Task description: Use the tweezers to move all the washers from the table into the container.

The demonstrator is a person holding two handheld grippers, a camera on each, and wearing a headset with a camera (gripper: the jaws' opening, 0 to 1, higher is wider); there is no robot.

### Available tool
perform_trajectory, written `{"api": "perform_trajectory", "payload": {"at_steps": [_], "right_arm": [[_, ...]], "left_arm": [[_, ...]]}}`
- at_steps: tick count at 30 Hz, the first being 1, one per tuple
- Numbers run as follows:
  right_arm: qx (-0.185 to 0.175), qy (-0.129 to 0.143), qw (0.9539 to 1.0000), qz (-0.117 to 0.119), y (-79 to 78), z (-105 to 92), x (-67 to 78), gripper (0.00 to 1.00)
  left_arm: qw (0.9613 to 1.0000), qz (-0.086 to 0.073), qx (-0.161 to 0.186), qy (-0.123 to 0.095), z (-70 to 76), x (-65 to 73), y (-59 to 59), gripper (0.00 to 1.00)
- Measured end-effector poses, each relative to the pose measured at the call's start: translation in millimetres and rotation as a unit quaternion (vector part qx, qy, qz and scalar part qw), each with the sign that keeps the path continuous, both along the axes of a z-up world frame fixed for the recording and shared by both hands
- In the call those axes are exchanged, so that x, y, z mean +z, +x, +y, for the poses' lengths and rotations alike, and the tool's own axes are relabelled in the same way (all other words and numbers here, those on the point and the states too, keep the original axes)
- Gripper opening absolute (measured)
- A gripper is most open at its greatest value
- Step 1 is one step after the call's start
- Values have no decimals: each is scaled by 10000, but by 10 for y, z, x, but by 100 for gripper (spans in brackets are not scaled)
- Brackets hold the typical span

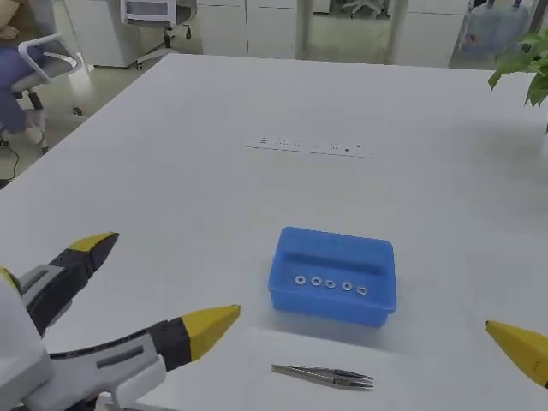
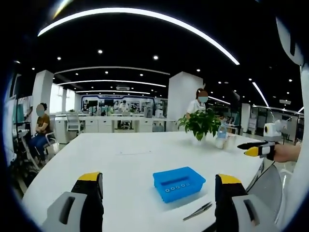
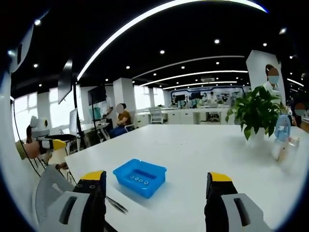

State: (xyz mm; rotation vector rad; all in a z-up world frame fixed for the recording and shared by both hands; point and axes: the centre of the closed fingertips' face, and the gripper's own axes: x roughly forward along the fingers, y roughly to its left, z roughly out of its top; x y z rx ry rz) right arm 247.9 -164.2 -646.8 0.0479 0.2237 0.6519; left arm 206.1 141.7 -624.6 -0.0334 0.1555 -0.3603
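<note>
left hand-held gripper: jaws spread wide, nothing between them. Hangs over the near left part of the bench, pointing toward the container.
right hand-held gripper: also spread and empty. In the head view one yellow tip sits at the lower right, well apart from the tweezers.
tweezers: lying flat on the bench just in front of the container, between the two grippers, touched by neither.
container: blue tray, upright, mid-bench, just behind the tweezers.
washers: five, in a row on the container floor, side by side.
row of small marks: further back on the bench, too small to tell what they are.
step: my read is that the transfer is finished or nearly so. Every washer I can make out is in the container and the tool is down.
next: check the bench for stragglers. If one turns up, a gripper must close across both tweezer arms near mid-length, leaving the tips free to squeeze.
risk: thin metal lying flat will likely skid or twist as the jaws close, so approach low and square.
</note>
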Motion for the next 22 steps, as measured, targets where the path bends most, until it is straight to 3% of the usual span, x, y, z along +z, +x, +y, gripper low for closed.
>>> {"api": "perform_trajectory", "payload": {"at_steps": [3,6,10,12,15,18,22], "right_arm": [[20,269,9994,221,-12,4,-25,94],[-127,397,9990,169,23,-44,2,99],[-272,133,9995,-73,55,-87,62,99],[-305,-81,9995,-93,73,-108,36,99],[-286,-177,9994,21,111,-106,-21,99],[-232,-148,9996,29,131,-78,-24,99],[-215,-64,9997,-135,223,-40,41,99]], "left_arm": [[9999,-80,59,-122,3,56,-15,99],[9990,-272,102,-348,3,139,-53,99],[9970,-401,308,-579,77,186,-111,99],[9966,-368,359,-636,101,172,-145,99],[9965,-355,486,-588,156,149,-175,99],[9960,-275,588,-617,206,112,-193,99],[9943,-324,739,-702,273,113,-204,99]]}}
